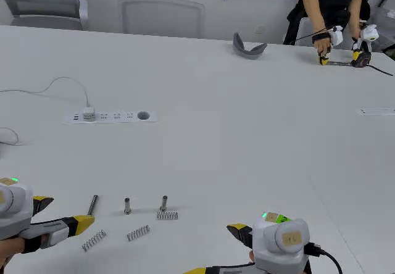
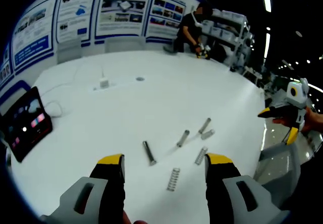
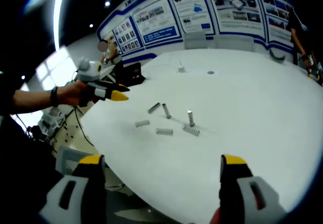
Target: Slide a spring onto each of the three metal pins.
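Observation:
Three short metal pins stand in a row near the table's front edge: one pin [image 1: 92,204] lies tipped over, while the middle pin [image 1: 127,206] and the right pin [image 1: 163,203] are upright. Three loose springs lie flat on the table close to them: a left spring [image 1: 94,240], a middle spring [image 1: 138,232], and a third spring [image 1: 167,215] touching the right pin's base. My left gripper [image 1: 63,211] hovers open just left of the pins, holding nothing. My right gripper [image 1: 216,249] is open and holding nothing to their right. The left gripper view looks over the lying pin [image 2: 149,152] and the nearest spring [image 2: 173,177].
A white power strip [image 1: 110,116] with a plugged cable lies mid-table on the left. A grey curved object [image 1: 249,49] rests at the far edge. Another person [image 1: 330,15] works with grippers at the far right corner. A tablet [image 2: 25,123] stands left of the work.

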The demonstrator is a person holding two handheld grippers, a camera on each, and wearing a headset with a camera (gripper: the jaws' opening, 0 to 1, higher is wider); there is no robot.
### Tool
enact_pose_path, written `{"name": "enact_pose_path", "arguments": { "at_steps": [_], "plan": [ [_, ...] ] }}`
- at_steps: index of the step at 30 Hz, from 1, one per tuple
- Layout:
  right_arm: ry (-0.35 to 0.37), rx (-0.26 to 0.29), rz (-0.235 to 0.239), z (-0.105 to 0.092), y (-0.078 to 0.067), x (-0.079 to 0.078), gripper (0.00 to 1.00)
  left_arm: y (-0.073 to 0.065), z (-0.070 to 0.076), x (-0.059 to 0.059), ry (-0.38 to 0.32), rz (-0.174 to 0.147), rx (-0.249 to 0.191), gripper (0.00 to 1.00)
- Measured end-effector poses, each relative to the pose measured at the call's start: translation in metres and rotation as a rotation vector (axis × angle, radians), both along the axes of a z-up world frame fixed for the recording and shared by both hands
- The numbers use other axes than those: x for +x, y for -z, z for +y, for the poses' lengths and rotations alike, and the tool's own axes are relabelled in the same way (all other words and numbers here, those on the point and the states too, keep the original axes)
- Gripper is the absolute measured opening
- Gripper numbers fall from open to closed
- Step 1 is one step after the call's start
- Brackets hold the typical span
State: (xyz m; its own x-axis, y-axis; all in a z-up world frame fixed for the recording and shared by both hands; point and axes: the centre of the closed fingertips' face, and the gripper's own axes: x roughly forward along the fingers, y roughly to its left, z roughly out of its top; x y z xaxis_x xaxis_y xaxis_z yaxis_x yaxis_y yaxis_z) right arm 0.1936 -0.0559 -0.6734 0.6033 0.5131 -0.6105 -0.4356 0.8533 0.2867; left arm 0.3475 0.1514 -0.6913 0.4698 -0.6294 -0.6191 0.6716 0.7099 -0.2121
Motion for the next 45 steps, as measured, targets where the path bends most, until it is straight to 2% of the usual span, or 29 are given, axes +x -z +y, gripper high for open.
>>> {"name": "enact_pose_path", "arguments": {
  "at_steps": [4,7,10,14,20,26,27,30,36,42,45],
  "plan": [
    [0.020,0.011,-0.005,-0.005,-0.001,0.001,0.95,0.008,-0.004,0.006,-0.009,0.008,0.004,0.59],
    [0.022,0.013,0.000,-0.007,0.001,0.000,0.95,0.016,-0.006,0.010,-0.025,0.032,0.007,0.57],
    [0.019,0.009,0.010,-0.008,0.004,-0.003,0.95,0.024,-0.009,0.012,-0.028,0.042,0.014,0.55],
    [0.024,0.010,0.015,-0.009,0.006,-0.006,0.95,0.033,-0.011,0.017,-0.047,0.046,0.008,0.48],
    [0.033,0.017,0.019,-0.009,0.008,-0.007,0.94,0.050,-0.014,0.025,-0.072,0.054,0.024,0.39],
    [0.026,0.011,0.024,-0.008,0.009,-0.008,0.94,0.062,-0.014,0.035,-0.116,0.068,0.023,0.31],
    [0.029,0.014,0.024,-0.009,0.010,-0.008,0.94,0.065,-0.014,0.037,-0.140,0.070,0.014,0.30],
    [0.032,0.008,0.025,-0.011,0.010,-0.008,0.94,0.076,-0.013,0.039,-0.163,0.092,0.023,0.26],
    [0.040,0.012,0.031,-0.013,0.012,-0.011,0.93,0.083,-0.012,0.047,-0.196,0.094,0.021,0.20],
    [0.039,0.011,0.039,-0.013,0.013,-0.014,0.93,0.093,-0.013,0.055,-0.217,0.119,0.020,0.17],
    [0.040,0.009,0.041,-0.015,0.013,-0.015,0.93,0.094,-0.016,0.058,-0.217,0.124,0.007,0.16]
  ]
}}
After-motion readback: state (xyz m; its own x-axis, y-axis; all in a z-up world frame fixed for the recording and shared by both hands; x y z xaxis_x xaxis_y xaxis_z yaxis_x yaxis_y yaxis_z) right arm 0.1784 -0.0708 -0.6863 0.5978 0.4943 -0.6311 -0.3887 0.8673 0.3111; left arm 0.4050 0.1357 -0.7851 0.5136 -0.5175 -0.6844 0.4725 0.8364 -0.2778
